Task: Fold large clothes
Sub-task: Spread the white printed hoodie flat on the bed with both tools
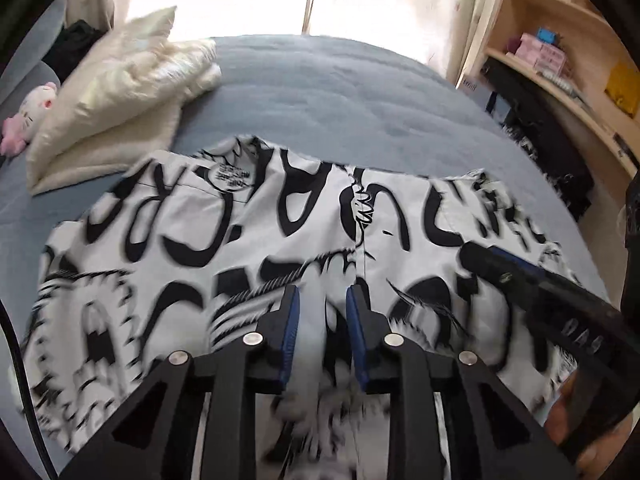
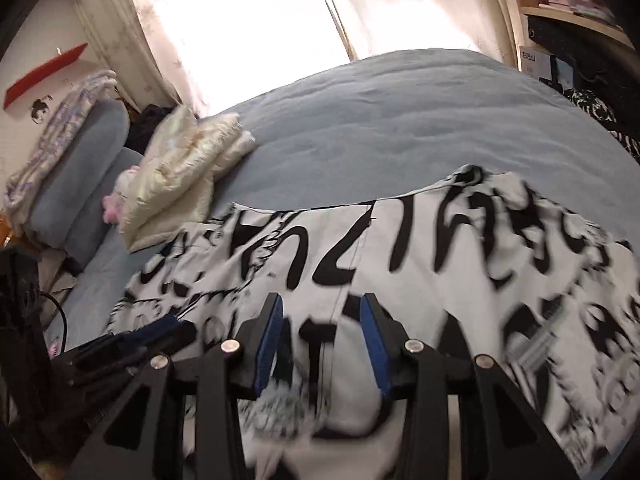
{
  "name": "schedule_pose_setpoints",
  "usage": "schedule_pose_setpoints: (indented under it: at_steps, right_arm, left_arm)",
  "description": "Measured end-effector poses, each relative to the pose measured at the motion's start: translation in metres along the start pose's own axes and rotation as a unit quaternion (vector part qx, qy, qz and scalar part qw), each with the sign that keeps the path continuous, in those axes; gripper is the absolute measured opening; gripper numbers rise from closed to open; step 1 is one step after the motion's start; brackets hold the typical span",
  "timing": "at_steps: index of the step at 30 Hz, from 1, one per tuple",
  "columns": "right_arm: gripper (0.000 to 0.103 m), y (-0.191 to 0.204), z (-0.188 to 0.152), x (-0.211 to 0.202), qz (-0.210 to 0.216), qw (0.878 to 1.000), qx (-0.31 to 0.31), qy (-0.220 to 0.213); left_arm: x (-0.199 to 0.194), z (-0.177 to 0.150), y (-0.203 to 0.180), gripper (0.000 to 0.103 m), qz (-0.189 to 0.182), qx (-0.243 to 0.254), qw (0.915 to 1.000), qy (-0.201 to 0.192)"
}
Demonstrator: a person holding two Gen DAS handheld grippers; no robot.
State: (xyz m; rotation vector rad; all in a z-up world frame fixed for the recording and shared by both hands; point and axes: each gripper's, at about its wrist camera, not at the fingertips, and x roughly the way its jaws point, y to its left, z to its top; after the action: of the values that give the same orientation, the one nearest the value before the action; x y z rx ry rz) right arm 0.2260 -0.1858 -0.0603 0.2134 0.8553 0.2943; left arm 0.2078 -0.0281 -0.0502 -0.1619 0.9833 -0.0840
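Clearly, the garment (image 1: 248,248) is a large white piece printed all over with heavy black lettering and comic-style drawings, and it lies spread across the lower half of both views on the blue-grey bed (image 1: 328,92). In the left wrist view a seam runs down its middle and a round printed label sits near its upper left part; its top edge is uneven, with a raised lip at center and a fold turning over at the upper right. The left claw (image 1: 323,300) sits at lower center with its blue-padded fingers apart and white cloth bunched up in the gap between them; whether the pads press on it cannot be told. The right claw (image 2: 320,312) at lower center of its own view likewise stands apart over the fabric, with cloth rising between the fingers, and its tip also shows as a dark bar at the right edge of the left view. Above the garment's top edge the bed stretches bare toward the bright curtains (image 2: 248,12). A cream folded bundle (image 1: 120,92) lies at upper left, just beside the garment's corner, with a pink and white plush toy (image 1: 28,116) at the far left edge. Wooden shelves (image 1: 560,44) fill the upper right.
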Motion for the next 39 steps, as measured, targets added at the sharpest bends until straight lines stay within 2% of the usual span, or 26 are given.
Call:
schedule_pose_setpoints:
  at_steps: [3, 5, 7, 11, 15, 18, 21, 27, 30, 39]
  right_arm:
    - [0.038, -0.012, -0.001, 0.033, -0.033, 0.999, 0.002, 0.021]
    - [0.038, -0.025, -0.006, 0.042, -0.060, 0.998, 0.000, 0.026]
    - [0.038, -0.046, -0.010, 0.039, -0.050, 0.998, 0.024, 0.025]
    - [0.039, -0.062, -0.006, 0.028, -0.037, 0.998, 0.051, 0.029]
    - [0.040, -0.053, -0.005, 0.002, -0.005, 0.998, 0.060, 0.021]
    - [0.040, -0.029, -0.012, -0.018, 0.030, 0.999, 0.035, 0.019]
    - [0.040, -0.008, -0.030, -0.028, 0.042, 0.999, 0.001, 0.028]
    - [0.040, 0.006, -0.077, -0.031, 0.021, 0.997, -0.052, 0.048]
    - [0.040, 0.002, -0.092, -0.028, 0.014, 0.997, -0.061, 0.047]
    - [0.041, 0.001, -0.093, -0.026, 0.008, 0.996, -0.065, 0.054]
  left_arm:
    - [0.032, 0.000, 0.007, 0.022, 0.033, -0.005, 0.9989, 0.034]
    - [0.042, -0.003, 0.020, 0.022, 0.014, -0.026, 0.9986, 0.044]
    - [0.041, -0.003, 0.029, 0.022, -0.006, -0.044, 0.9981, 0.044]
    - [0.030, 0.001, 0.032, 0.022, -0.005, -0.059, 0.9973, 0.043]
    - [-0.002, -0.005, 0.022, 0.022, -0.017, -0.053, 0.9982, 0.021]
    - [-0.030, -0.016, 0.006, 0.022, -0.023, -0.028, 0.9993, 0.000]
    - [-0.042, -0.036, -0.008, 0.022, -0.028, -0.010, 0.9995, 0.004]
    - [-0.032, -0.071, -0.020, 0.022, -0.008, 0.021, 0.9993, 0.031]
    - [-0.027, -0.078, -0.020, 0.022, 0.000, 0.030, 0.9993, 0.023]
    - [-0.032, -0.070, -0.021, 0.022, 0.002, 0.020, 0.9996, 0.017]
